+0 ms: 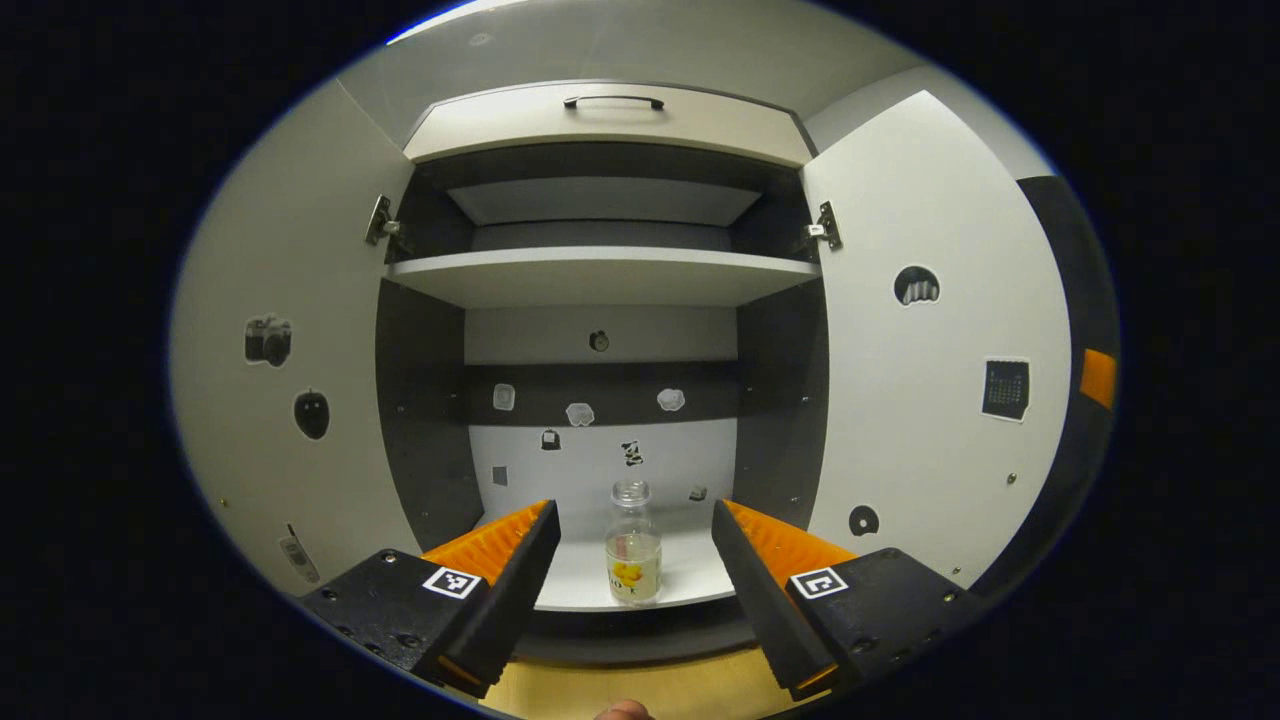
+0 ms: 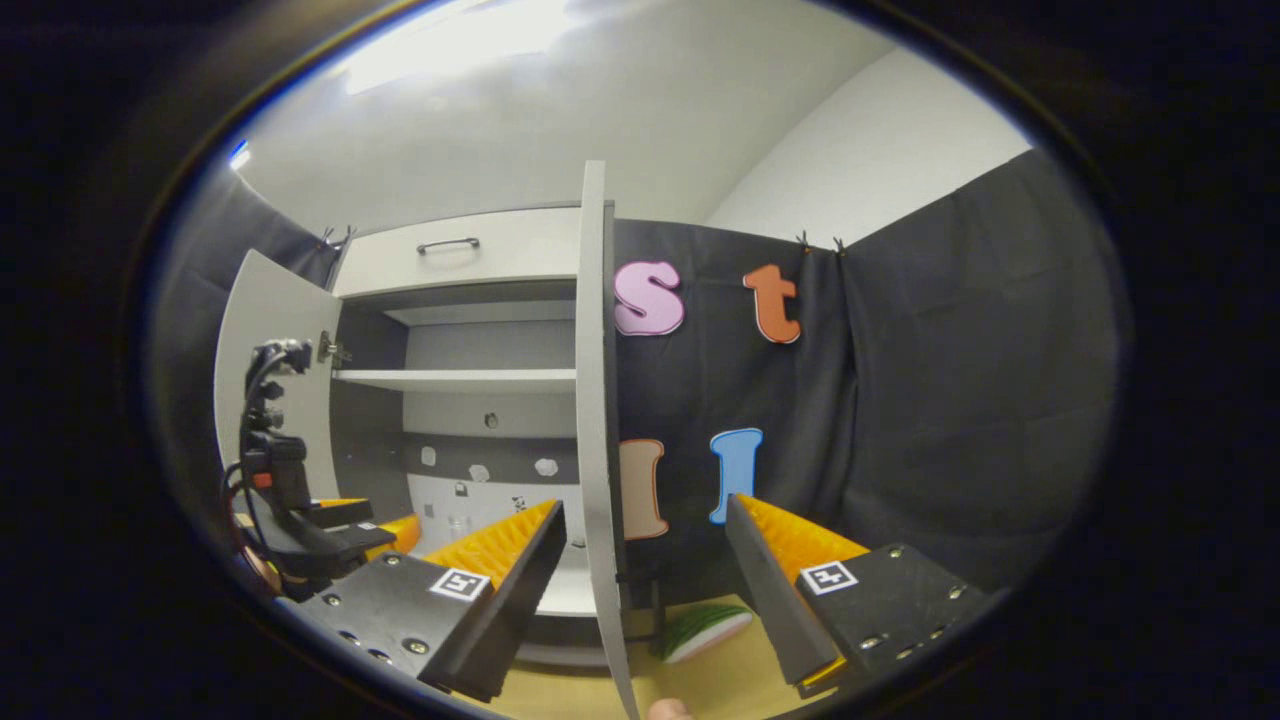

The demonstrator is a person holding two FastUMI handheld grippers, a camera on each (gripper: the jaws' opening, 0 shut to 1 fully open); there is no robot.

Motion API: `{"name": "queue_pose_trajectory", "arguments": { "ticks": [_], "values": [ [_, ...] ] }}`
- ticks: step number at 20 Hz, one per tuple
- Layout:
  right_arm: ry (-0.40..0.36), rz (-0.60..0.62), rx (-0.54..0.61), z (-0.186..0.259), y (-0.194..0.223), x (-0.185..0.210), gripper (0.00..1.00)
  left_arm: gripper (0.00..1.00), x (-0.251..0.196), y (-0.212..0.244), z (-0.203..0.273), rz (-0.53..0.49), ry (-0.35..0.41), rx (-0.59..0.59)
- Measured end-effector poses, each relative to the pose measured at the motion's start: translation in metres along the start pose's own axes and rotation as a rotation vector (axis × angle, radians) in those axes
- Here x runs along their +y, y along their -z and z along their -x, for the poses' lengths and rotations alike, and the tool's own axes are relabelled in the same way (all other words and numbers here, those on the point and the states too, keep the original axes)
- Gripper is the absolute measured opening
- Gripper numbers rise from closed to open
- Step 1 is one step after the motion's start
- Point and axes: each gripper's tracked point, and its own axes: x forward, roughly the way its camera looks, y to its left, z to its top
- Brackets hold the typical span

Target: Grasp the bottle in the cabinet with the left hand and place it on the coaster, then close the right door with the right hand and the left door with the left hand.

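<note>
The bottle (image 1: 633,543) stands upright at lower centre of the left gripper view, on the cabinet's bottom shelf (image 1: 580,590) near its front edge. The left gripper (image 1: 632,530) hangs in front of it, fingers spread wide, touching nothing; the bottle shows in the gap. Both doors stand open: left door (image 1: 290,350), right door (image 1: 930,340). In the right gripper view, the right gripper (image 2: 645,520) is spread too, the right door's edge (image 2: 597,420) between its fingers. The left gripper (image 2: 330,530) shows at lower left, its fingers partly hidden. A green, striped thing (image 2: 700,628) peeks low, hard to make out.
</note>
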Motion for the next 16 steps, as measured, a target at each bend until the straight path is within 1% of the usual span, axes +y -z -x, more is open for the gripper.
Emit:
{"name": "queue_pose_trajectory", "arguments": {
  "ticks": [5,6,8,9,10,13,16],
  "values": [
    [0.014,0.013,0.007,-0.006,0.003,-0.003,0.97,0.96,-0.002,0.027,-0.035,0.022,0.037,0.05],
    [0.018,0.013,0.008,-0.007,0.003,-0.003,1.0,0.96,0.0,0.032,-0.045,0.024,0.037,0.062],
    [0.022,0.012,0.007,-0.008,0.001,-0.006,1.0,0.97,-0.002,0.04,-0.064,0.034,0.043,0.081],
    [0.028,0.014,0.007,-0.007,0.001,-0.007,1.0,0.97,-0.001,0.045,-0.075,0.039,0.043,0.09],
    [0.035,0.015,0.005,-0.007,-0.001,-0.009,0.97,0.97,0.0,0.049,-0.085,0.044,0.04,0.096],
    [0.064,0.026,0.002,-0.002,-0.001,-0.019,0.97,0.96,0.0,0.06,-0.114,0.059,0.045,0.107],
    [0.096,0.048,0.003,0.004,-0.001,-0.029,0.97,0.95,0.006,0.065,-0.133,0.044,0.028,0.11]
  ]
}}
